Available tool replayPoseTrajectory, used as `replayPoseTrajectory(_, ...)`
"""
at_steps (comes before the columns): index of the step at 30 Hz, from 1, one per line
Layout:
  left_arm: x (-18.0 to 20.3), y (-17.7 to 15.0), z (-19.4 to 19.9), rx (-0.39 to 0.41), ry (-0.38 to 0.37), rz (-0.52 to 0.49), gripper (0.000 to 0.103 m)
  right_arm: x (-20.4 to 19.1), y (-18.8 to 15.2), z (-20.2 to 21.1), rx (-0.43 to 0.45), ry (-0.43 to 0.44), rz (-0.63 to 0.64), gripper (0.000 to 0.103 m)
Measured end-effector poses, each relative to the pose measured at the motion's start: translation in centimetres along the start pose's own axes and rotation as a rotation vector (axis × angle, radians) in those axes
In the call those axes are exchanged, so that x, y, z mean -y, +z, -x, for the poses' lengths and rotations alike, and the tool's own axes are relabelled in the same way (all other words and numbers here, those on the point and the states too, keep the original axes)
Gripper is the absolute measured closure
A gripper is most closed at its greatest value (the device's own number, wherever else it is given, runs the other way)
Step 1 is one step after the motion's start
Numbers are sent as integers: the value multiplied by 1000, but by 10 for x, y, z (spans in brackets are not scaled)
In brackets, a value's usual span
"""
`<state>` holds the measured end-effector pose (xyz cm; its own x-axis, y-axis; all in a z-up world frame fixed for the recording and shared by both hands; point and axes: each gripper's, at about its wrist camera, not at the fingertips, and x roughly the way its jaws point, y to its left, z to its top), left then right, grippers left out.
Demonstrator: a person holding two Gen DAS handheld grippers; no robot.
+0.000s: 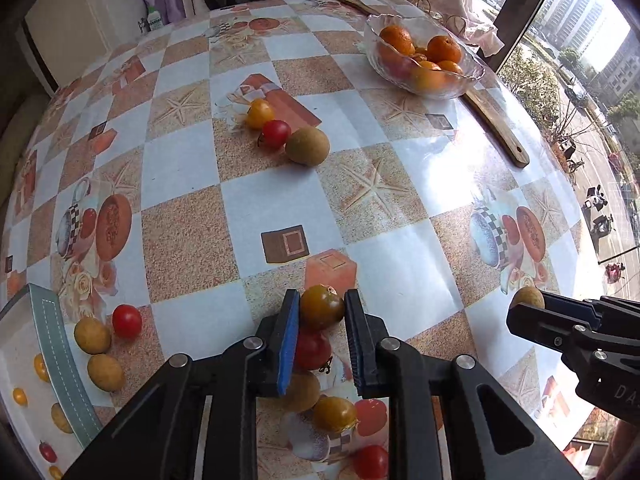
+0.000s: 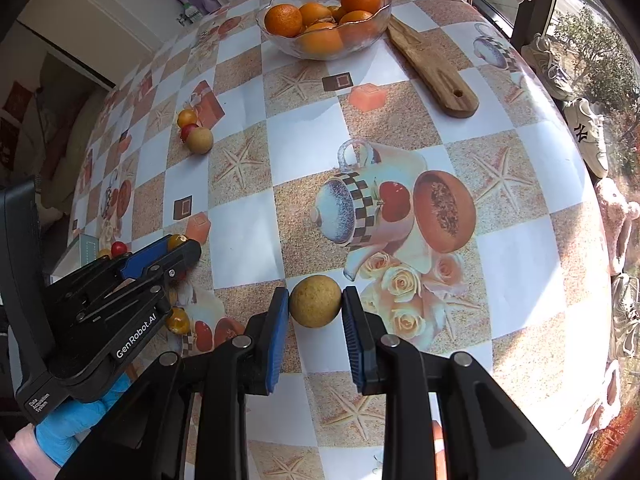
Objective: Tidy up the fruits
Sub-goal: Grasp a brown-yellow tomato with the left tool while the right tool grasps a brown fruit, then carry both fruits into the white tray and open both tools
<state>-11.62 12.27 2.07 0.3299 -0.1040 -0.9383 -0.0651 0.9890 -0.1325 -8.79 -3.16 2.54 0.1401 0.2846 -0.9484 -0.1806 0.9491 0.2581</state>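
My left gripper (image 1: 322, 306) is shut on a dark yellow-brown cherry tomato (image 1: 321, 306) and holds it above the table; it also shows in the right wrist view (image 2: 182, 246). My right gripper (image 2: 315, 306) is shut on a tan longan (image 2: 315, 306); it shows at the right edge of the left wrist view (image 1: 528, 300). Below the left gripper lie a red tomato (image 1: 312, 350), a yellow tomato (image 1: 334, 414) and another red one (image 1: 370, 462). A yellow tomato (image 1: 259, 113), a red tomato (image 1: 275, 134) and a longan (image 1: 307, 146) lie mid-table.
A glass bowl (image 1: 472, 74) of oranges stands at the far right beside a long wooden board (image 1: 496, 124). A white tray (image 1: 52, 336) at the near left holds small tomatoes and longans; a red tomato (image 1: 127, 321) and two longans (image 1: 92, 335) lie beside it.
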Motion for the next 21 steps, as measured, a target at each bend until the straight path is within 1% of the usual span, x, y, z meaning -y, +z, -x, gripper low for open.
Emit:
replayPoseTrajectory(4, -14, -4, 21, 42, -39, 73, 79, -7, 0, 2, 6, 11, 8, 74)
replayPoseTrajectory(10, -35, -17, 57, 100, -21, 123, 79, -30, 1, 4, 6, 25, 52, 74)
replayPoseTrajectory(15, -62, -40, 84, 123, 14, 186, 79, -61, -1, 4, -1, 43, 110, 74)
replayPoseTrajectory(21, -104, -82, 112, 138, 80, 285, 79, -114, -11, 0, -30, 77, 212, 73)
